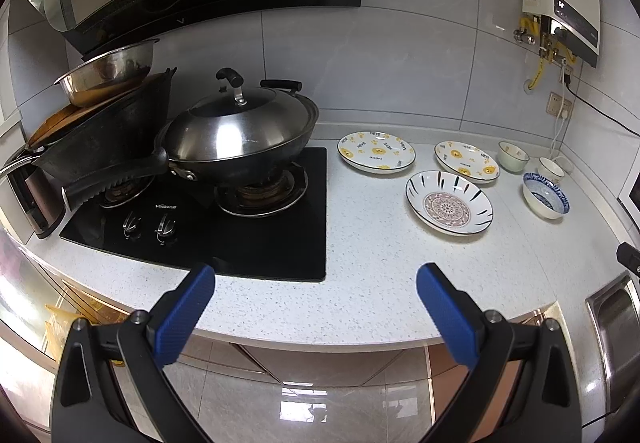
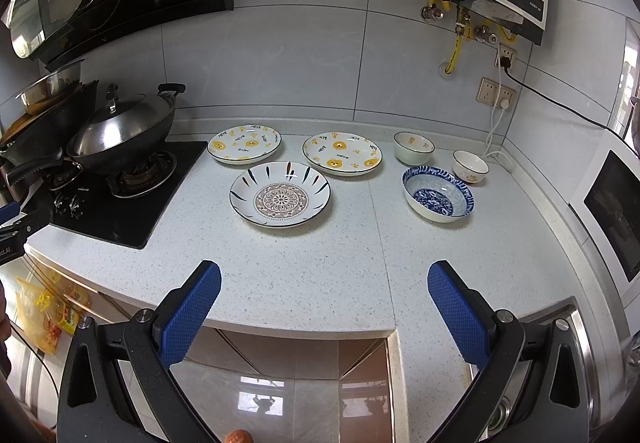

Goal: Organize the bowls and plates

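Hovering off the bench (image 2: 320, 283) edge, both grippers, left gripper (image 1: 316, 297) and right gripper (image 2: 324, 295), are spread wide and hold nothing. Well ahead of the right fingers (image 2: 192, 311) lie the round mandala-patterned ceramic plate (image 2: 280, 199), two yellow bear-print plates (image 2: 244, 144) and the blue-and-white porcelain bowl (image 2: 438, 193); glazed rims may slip from a shallow pinch.

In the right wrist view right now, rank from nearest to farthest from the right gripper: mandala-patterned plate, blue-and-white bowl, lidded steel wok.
1. Mandala-patterned plate, straight ahead of the right gripper, slightly left.
2. Blue-and-white bowl, ahead right; nearly as close.
3. Lidded steel wok, far left on the stove.
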Demonstrator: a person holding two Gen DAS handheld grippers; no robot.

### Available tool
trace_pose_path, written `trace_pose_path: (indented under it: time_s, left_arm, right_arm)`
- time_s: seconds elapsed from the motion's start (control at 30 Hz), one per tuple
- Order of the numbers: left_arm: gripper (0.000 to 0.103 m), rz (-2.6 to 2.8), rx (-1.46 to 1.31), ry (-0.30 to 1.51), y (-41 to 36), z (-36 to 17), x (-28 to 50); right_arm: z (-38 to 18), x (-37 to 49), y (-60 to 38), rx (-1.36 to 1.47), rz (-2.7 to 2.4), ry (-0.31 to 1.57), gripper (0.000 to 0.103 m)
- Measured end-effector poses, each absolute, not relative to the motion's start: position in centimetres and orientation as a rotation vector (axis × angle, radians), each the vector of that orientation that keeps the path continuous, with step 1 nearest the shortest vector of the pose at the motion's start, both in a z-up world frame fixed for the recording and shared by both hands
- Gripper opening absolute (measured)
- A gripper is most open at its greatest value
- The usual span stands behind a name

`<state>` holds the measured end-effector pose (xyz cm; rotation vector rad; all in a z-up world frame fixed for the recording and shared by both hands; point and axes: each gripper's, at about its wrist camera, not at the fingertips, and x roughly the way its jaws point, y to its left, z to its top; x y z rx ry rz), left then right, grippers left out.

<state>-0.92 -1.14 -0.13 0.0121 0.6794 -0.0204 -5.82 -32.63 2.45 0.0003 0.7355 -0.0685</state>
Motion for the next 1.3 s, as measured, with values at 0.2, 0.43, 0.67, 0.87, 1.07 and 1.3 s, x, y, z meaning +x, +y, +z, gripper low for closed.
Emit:
trace_pose_path:
  time_s: [0.2, 0.43, 0.67, 0.87, 1.07, 1.3]
  left_arm:
    - [0.102, -0.024, 0.015, 0.686, -1.5, -0.2, -0.8]
    - [0.102, -0.024, 0.016, 0.689, -1.8, -0.1, -0.6]
    - [0.102, -0.025, 0.017, 0.695, -2.0, -0.3, -0.3]
    - [0.102, -0.025, 0.017, 0.695, -2.0, -0.3, -0.3]
    - [0.102, -0.023, 0.018, 0.701, -2.3, -0.5, 0.0]
    - [0.102, -0.014, 0.014, 0.705, -3.1, -0.7, 0.6]
  right_arm:
    - [2.3, -5.9, -33.0, 0.004, -0.07, 0.735, 0.102]
    - [2.2, -5.8, -33.1, 0.006, -0.068, 0.736, 0.102]
    - [2.1, -5.8, -33.2, 0.007, -0.068, 0.739, 0.102]
    - [2.1, -5.5, -33.3, 0.008, -0.067, 0.742, 0.102]
    - [2.0, -5.2, -33.6, 0.011, -0.064, 0.745, 0.102]
    - [1.7, -4.7, -34.3, 0.013, -0.057, 0.749, 0.102]
